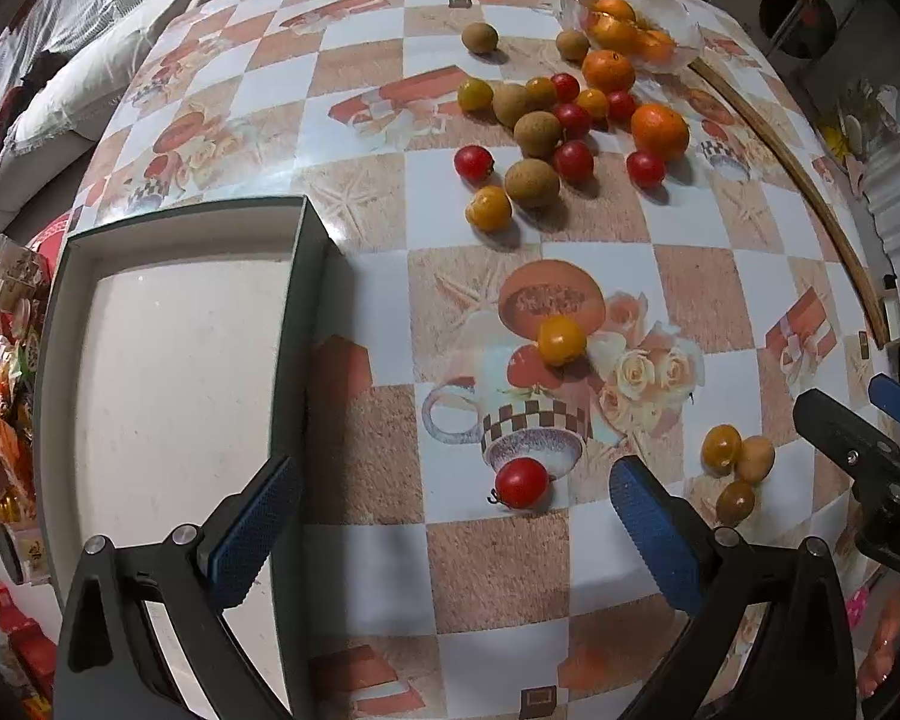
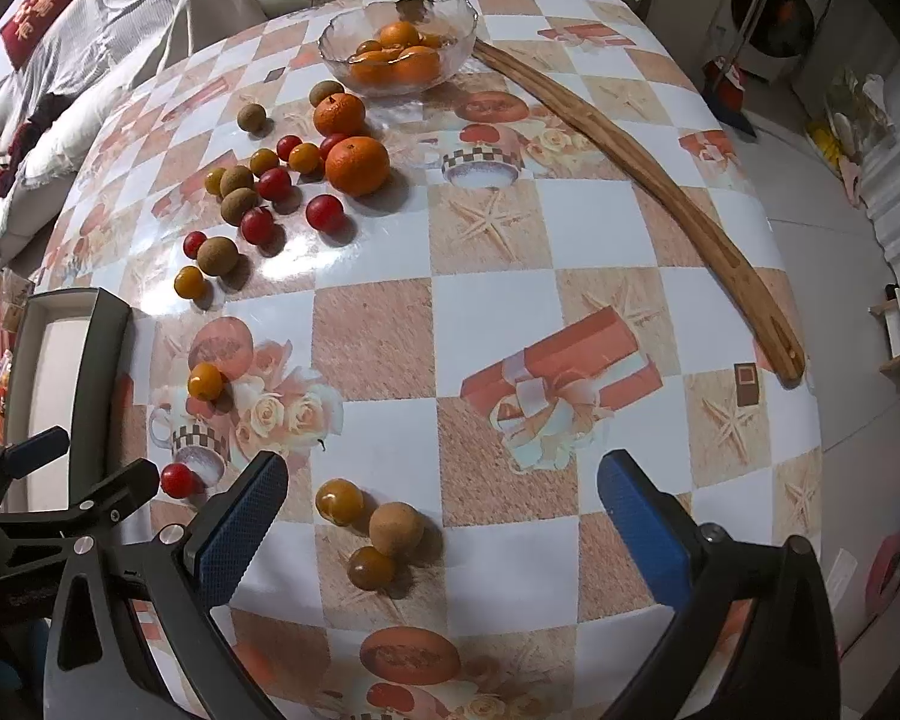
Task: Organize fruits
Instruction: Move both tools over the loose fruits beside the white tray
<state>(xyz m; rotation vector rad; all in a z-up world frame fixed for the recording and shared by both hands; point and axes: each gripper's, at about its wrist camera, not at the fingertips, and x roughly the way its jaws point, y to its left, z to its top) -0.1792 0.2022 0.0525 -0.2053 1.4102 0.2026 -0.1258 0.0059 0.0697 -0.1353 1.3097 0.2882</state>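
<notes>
My left gripper (image 1: 450, 516) is open above the table, a red cherry tomato (image 1: 522, 482) lying between its fingers on the cloth. A yellow tomato (image 1: 561, 340) sits farther ahead. My right gripper (image 2: 444, 516) is open too, with a yellow tomato (image 2: 339, 501), a brown longan (image 2: 396, 529) and a darker yellow tomato (image 2: 371, 567) just ahead between its fingers. A scattered pile of red and yellow tomatoes, longans and tangerines (image 1: 660, 132) lies at the far side. A glass bowl (image 2: 337, 36) holds several tangerines. An empty dark-rimmed tray (image 1: 168, 372) lies at the left.
A long curved wooden stick (image 2: 648, 174) lies along the table's right side. The table wears a checked cloth with printed fruit. A sofa with grey bedding (image 2: 120, 24) stands behind; packets and clutter (image 1: 6, 396) lie on the floor at the left.
</notes>
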